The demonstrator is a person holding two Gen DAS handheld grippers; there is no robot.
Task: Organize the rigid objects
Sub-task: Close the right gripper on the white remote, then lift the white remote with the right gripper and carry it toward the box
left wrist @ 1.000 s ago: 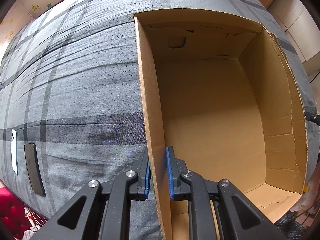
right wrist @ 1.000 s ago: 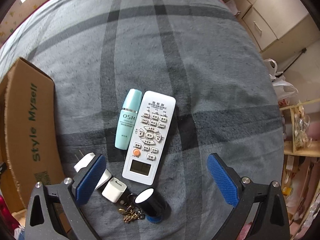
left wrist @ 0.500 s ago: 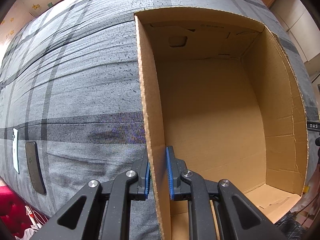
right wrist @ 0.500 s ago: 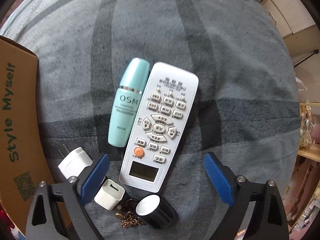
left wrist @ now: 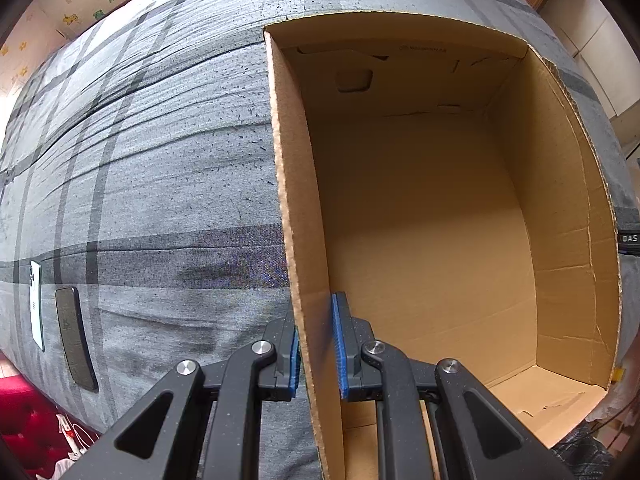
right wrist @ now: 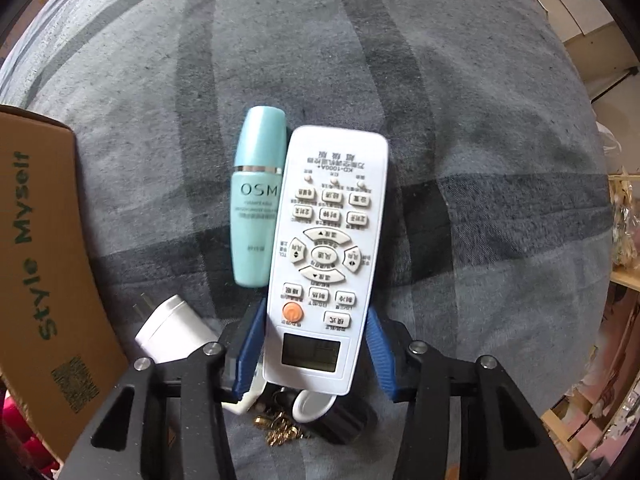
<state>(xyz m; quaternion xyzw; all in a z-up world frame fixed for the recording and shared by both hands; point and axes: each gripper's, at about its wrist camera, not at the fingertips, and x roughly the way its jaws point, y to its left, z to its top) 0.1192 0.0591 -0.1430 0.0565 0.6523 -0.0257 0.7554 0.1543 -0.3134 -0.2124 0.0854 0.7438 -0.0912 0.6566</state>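
On the grey checked bedcover, at centre frame of the right wrist view, a white remote control [right wrist: 326, 256] is laid face up, lengthwise, its screen end nearest the camera. The right hand-held gripper [right wrist: 316, 354] is set astride that lower end; its jaws have just been closing, and the blue pads [right wrist: 250, 346] are seen close along both long edges, though firm contact cannot be confirmed. A teal bottle [right wrist: 256, 200] is found touching the remote's left edge. Lower left of it a white plug [right wrist: 172, 330] is noted; at bottom centre, partly hidden, a dark round-capped item and a gold chain.

Handling, as judged: remote light, stiff, smooth plastic, likely slippery at the edges. Hold is best taken across the narrow width, square to the sides, clear of the bottle.

At lower centre of the left wrist view, the left hand-held gripper [left wrist: 316, 350] is clamped on the near wall of an open cardboard box [left wrist: 552, 280], which is seen empty.
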